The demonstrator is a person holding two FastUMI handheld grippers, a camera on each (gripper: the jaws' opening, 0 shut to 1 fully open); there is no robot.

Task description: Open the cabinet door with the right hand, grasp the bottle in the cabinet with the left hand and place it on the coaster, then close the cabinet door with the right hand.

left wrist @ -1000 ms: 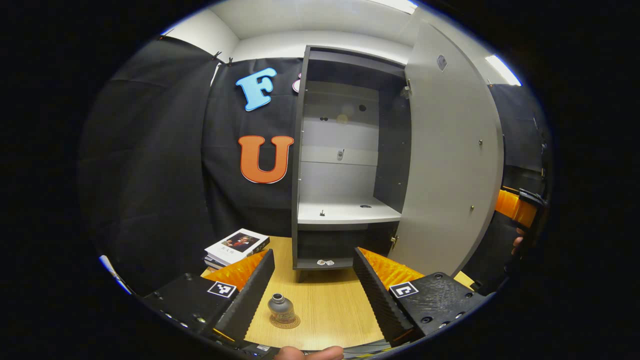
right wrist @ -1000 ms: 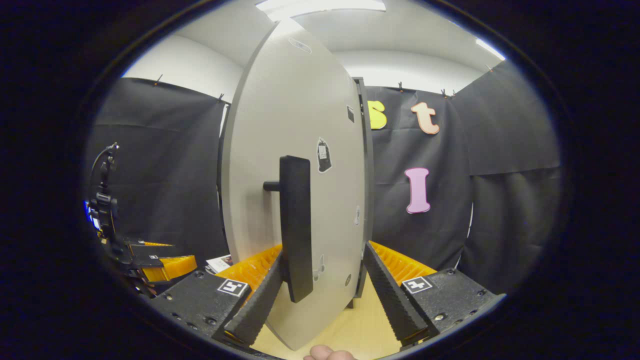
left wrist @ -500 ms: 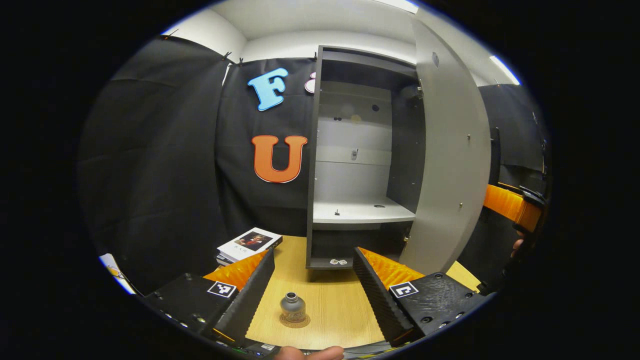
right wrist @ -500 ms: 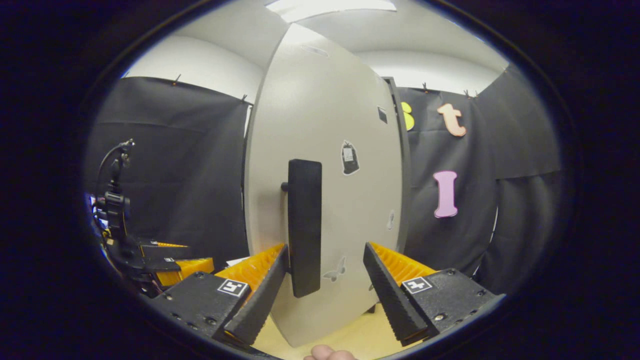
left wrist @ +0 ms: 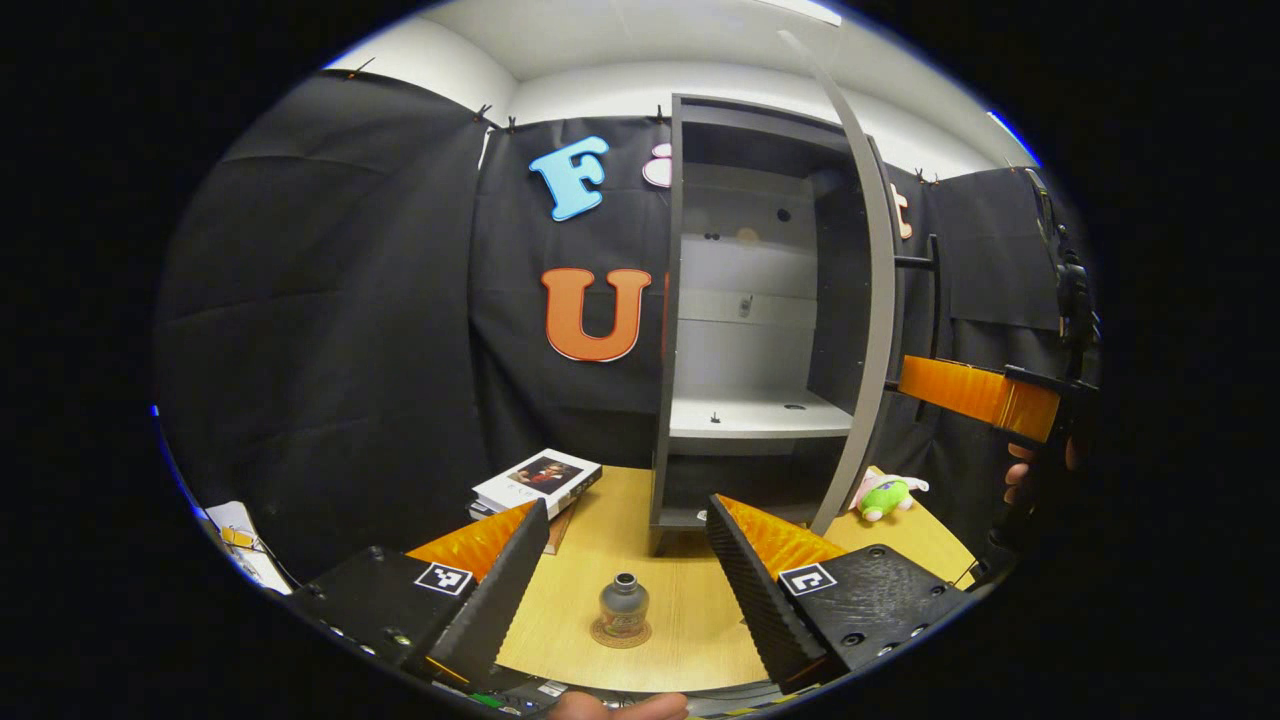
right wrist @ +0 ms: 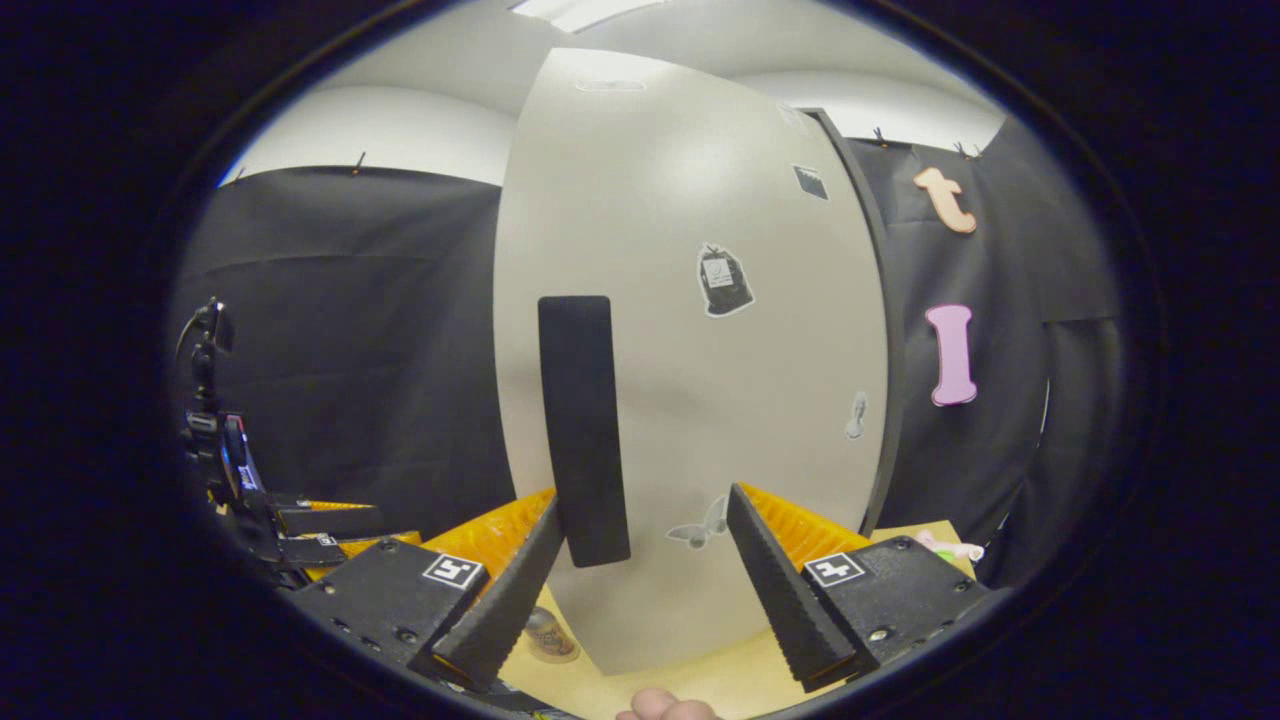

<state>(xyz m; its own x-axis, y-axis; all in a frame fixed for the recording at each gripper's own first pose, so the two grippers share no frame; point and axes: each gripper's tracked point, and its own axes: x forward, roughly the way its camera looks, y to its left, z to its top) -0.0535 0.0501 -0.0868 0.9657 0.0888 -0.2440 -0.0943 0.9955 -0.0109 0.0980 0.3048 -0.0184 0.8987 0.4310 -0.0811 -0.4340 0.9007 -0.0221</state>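
The cabinet [left wrist: 765, 330] is seen with its door [right wrist: 690, 350] swung partway out, edge-on from the left gripper view, the black handle [right wrist: 585, 430] right ahead of the right gripper [right wrist: 640, 570], jaws spread wide, nothing gripped. The left gripper [left wrist: 625, 575] is gaping too. Books [left wrist: 535, 483] and a plush toy [left wrist: 885, 493] are parked on the table [left wrist: 690, 610]; the bottle [left wrist: 623, 605] is sat on the coaster [left wrist: 620, 634].

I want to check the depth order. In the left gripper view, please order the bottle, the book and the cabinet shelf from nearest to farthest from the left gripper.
1. Bottle: between the jaws, on the coaster.
2. Book: left, farther back.
3. Shelf: inside the cabinet, farthest.
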